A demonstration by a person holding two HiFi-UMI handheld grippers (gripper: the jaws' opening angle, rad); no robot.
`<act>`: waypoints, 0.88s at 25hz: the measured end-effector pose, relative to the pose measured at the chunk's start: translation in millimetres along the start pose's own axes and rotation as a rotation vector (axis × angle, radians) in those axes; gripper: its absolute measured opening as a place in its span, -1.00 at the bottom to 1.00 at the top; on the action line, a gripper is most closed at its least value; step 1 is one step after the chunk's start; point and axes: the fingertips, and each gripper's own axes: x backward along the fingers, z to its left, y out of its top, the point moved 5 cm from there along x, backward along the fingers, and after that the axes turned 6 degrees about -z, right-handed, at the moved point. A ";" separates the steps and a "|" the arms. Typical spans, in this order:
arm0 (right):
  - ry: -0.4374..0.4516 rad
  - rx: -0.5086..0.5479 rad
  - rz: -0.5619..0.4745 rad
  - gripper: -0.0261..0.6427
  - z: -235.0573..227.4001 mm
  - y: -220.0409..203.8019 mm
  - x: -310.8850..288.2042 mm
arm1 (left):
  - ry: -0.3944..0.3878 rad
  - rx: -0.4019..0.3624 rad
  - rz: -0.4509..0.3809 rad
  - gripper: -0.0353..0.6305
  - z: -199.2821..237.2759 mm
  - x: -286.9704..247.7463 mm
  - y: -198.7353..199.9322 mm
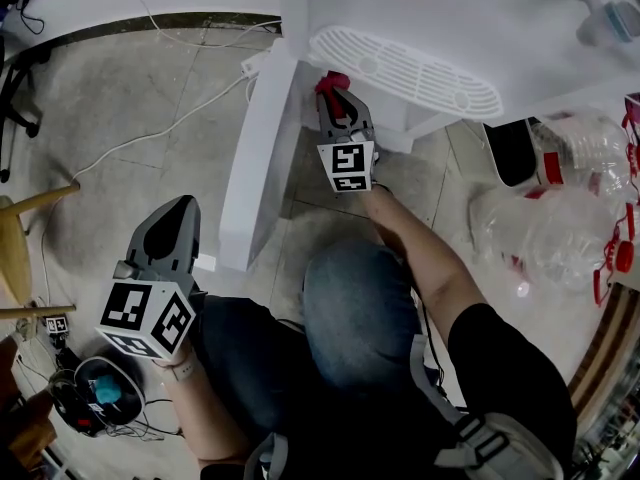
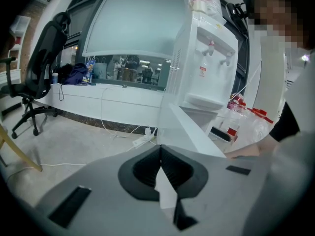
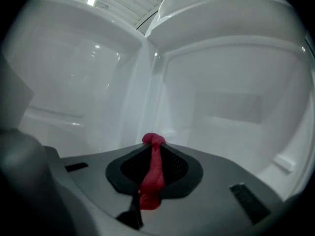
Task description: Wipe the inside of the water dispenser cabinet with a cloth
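Two tongs, one red cloth [image 3: 151, 173].
My right tongs [image 1: 338, 98] are pinching it inside the cabinet [image 3: 231, 82]; my left tongs [image 1: 180, 208] are hanging clenched, empty.

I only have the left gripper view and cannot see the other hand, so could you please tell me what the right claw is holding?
Observer: The right claw is shut on a red cloth, which pokes out past its tips.
Operator: Thank you. Where is it pointing?
Observer: Its own view is filled by the white cabinet interior, with an inner corner straight ahead.
Operator: Is the cloth on a wall?
Observer: I cannot tell whether it touches. The head view shows the claw just under the slotted drip tray, beside the open door.
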 end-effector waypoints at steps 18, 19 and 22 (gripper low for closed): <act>-0.157 -0.069 0.346 -0.75 -72.9 -76.4 51.9 | -0.030 0.009 -0.027 -0.89 -20.5 -8.7 1.9; -0.162 -0.067 0.356 -0.75 -77.0 -75.1 57.3 | -0.030 0.009 -0.029 -0.88 -23.3 -9.0 3.1; -0.160 -0.053 0.373 -0.75 -85.1 -67.2 71.4 | -0.013 -0.001 -0.036 -0.89 -29.0 -8.6 7.2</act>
